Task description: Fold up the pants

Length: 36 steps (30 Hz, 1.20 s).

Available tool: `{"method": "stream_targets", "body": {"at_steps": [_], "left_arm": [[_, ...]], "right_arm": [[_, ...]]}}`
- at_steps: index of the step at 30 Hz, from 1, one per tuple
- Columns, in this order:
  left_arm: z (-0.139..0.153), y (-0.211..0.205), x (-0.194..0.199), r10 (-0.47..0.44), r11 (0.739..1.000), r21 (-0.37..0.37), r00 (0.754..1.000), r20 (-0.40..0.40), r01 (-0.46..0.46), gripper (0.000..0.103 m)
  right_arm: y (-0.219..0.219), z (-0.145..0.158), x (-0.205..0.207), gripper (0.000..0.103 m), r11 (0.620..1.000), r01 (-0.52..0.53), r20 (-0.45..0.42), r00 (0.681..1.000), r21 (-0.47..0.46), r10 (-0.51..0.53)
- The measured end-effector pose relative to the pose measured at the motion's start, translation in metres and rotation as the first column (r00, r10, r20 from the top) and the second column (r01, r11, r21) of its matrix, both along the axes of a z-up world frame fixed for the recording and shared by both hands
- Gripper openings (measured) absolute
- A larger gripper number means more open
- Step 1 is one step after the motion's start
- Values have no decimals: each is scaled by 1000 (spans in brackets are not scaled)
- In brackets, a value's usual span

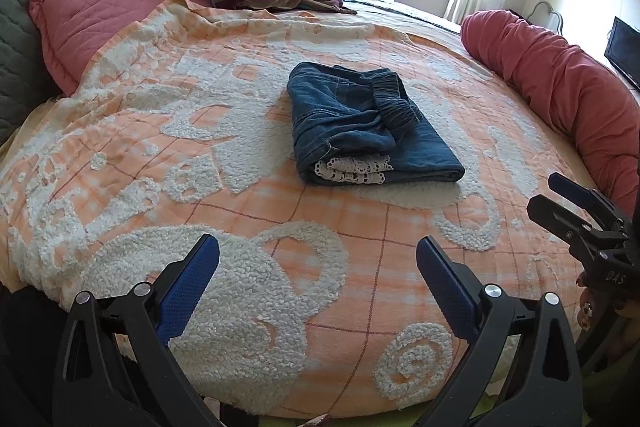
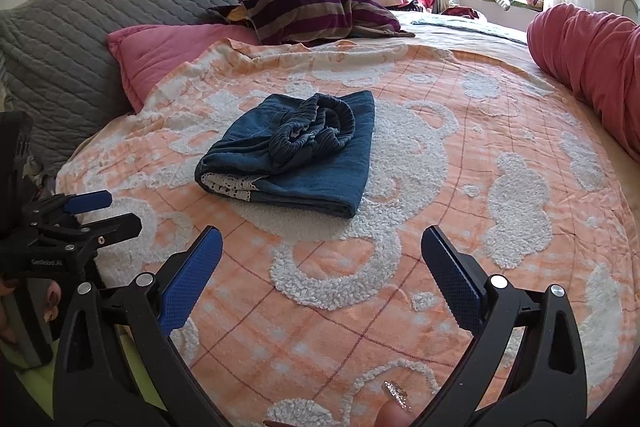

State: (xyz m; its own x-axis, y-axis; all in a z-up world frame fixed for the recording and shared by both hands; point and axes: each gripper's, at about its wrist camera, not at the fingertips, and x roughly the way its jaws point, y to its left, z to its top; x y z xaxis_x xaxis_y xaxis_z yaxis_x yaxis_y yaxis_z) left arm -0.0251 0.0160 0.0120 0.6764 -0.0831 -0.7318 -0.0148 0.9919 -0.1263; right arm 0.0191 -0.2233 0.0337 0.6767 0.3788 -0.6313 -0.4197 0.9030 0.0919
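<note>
Pants (image 1: 372, 125) sit mid-bed on the orange-and-white blanket (image 1: 240, 187), already a compact denim stack: elastic waistband (image 1: 394, 103) bunched on top, lace hem (image 1: 352, 171) poking out the near edge. Looks like the fold is done, or nearly so; the waistband is a bit lumpy and could use a flatten.

Left gripper (image 1: 318, 267) has its fingers spread wide, nothing between them, held low over the near blanket, well short of the pants. Right gripper (image 2: 320, 259) is the same: released, empty, pulled back near the bed edge. Both staying clear makes sense, since nothing tugs the stack loose.

Pink pillow (image 1: 88, 19) far left and red bolster (image 1: 560, 79) on the right are well apart from the pants.
</note>
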Motion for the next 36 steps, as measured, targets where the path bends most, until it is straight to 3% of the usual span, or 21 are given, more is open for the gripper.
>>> {"method": "stream_targets", "body": {"at_steps": [36], "left_arm": [[1,1,0,22,1000,6,1000,-1,-22,98]], "right_arm": [[-3,-2,3,94,1000,-9,-9,1000,-4,9]]}}
